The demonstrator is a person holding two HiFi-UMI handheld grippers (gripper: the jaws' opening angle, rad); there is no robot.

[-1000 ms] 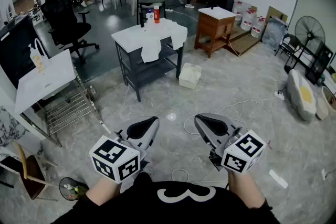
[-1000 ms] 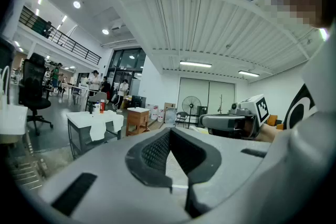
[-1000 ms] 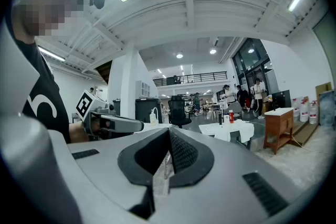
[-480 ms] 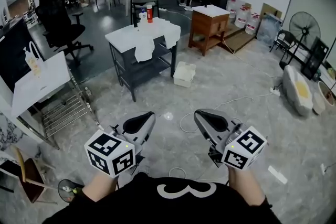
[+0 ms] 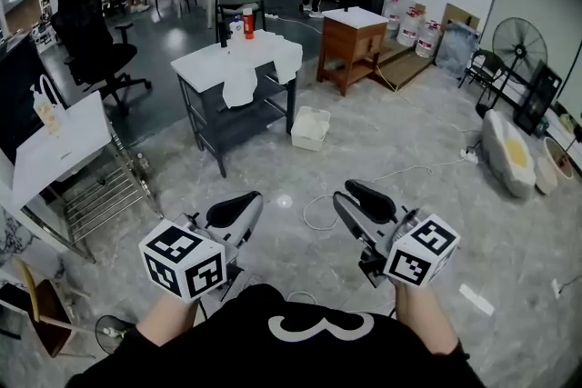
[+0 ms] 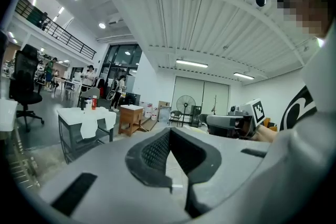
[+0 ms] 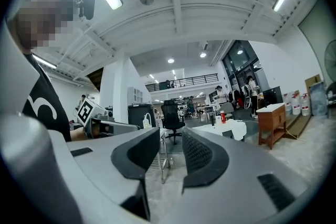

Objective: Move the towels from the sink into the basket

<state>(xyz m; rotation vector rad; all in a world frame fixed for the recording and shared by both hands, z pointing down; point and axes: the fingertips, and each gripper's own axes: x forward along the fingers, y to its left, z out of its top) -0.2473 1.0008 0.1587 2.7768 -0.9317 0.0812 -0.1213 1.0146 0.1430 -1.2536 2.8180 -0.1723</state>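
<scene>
Far ahead, one dark-legged table point(image 5: 202, 65) carries white towels point(image 5: 239, 88); two flaps hang lengthwise down over its front edge and right corner. One white basket point(image 5: 307, 137) sits on the floor near it. The left gripper point(image 5: 244, 201) is closed and empty; the right gripper point(image 5: 346, 194), its jaws just opening, stands narrowly parted and empty.

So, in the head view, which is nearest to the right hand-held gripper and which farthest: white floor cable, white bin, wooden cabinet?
1. White floor cable: just left of the right hand-held gripper, whose empty jaws have just been opening.
2. White bin: floor, farther ahead.
3. Wooden cabinet: farthest, back right.
</scene>
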